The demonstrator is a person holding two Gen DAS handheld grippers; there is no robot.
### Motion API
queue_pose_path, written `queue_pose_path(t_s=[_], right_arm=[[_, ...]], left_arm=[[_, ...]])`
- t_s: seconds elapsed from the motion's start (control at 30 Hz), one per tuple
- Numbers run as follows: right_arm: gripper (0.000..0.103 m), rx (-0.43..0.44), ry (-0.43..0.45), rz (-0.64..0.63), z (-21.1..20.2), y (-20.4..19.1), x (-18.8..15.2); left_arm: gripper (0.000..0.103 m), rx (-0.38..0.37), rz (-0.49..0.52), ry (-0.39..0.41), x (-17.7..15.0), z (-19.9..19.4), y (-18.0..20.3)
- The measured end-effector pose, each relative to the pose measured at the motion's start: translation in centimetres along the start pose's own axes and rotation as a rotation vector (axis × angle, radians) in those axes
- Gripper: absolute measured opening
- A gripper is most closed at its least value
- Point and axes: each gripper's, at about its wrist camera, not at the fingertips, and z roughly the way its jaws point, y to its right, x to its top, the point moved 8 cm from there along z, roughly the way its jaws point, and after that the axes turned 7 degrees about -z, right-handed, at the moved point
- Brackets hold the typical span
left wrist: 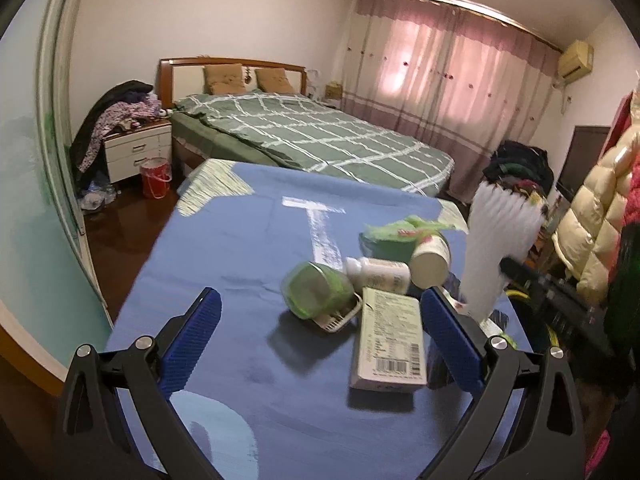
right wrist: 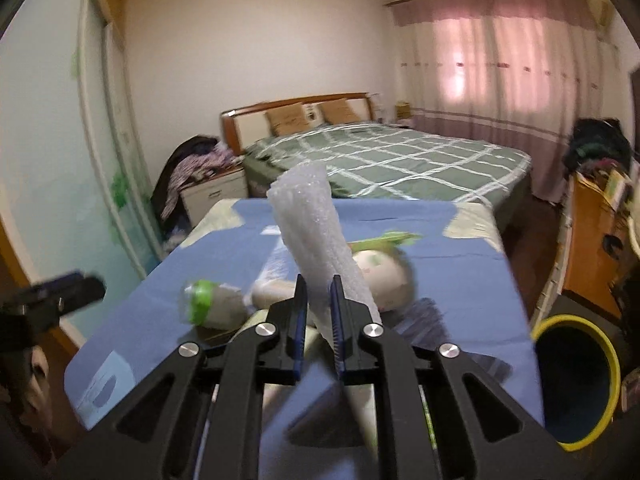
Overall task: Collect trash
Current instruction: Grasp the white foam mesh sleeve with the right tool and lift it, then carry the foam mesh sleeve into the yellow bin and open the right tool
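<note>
A roll of bubble wrap is pinched upright in the closed right claw, best kept clamped and carried rightward to the yellow-rimmed bin, while the left claw is held open.

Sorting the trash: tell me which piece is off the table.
The bubble wrap roll, pinched in the right gripper; the box and bottles lie on the table.

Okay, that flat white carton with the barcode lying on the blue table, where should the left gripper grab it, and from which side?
Grip the white carton across its two long side edges, near the barcode end. It lies flat with that end facing the open left gripper and sits mostly between the pads. Come straight in from the near side, low over the blue table; its far end is crowded by the white bottle.
</note>
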Motion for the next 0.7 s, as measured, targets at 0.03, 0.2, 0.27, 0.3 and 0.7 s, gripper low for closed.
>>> queue_pose_path(t_s=[0.03, 0.2, 0.27, 0.3, 0.7], right_arm=[[0.011, -0.012, 0.004, 0.016, -0.3, 0.8, 0.0], [0.011, -0.118, 0.018, 0.128, -1.7, 6.9, -0.6], [0.011, -0.179, 0.019, 0.174, -2.1, 9.6, -1.1], [0.011, -0.207, 0.017, 0.193, -2.3, 10.7, -1.6], [0.011, -0.550, -0.104, 0.438, -1.7, 24.1, -8.4]], left_arm=[[0.098, -0.005, 0.009, -0.011, -0.4, 0.4, 0.5], [0.098, -0.026, 0.048, -0.065, -2.0, 2.0, 2.5], [0.098, -0.031, 0.058, -0.079, -2.4, 2.5, 3.0], [0.098, -0.034, 0.064, -0.085, -2.6, 2.8, 3.4], [0.098, -0.040, 0.094, -0.155, -4.4, 5.7, 4.9]])
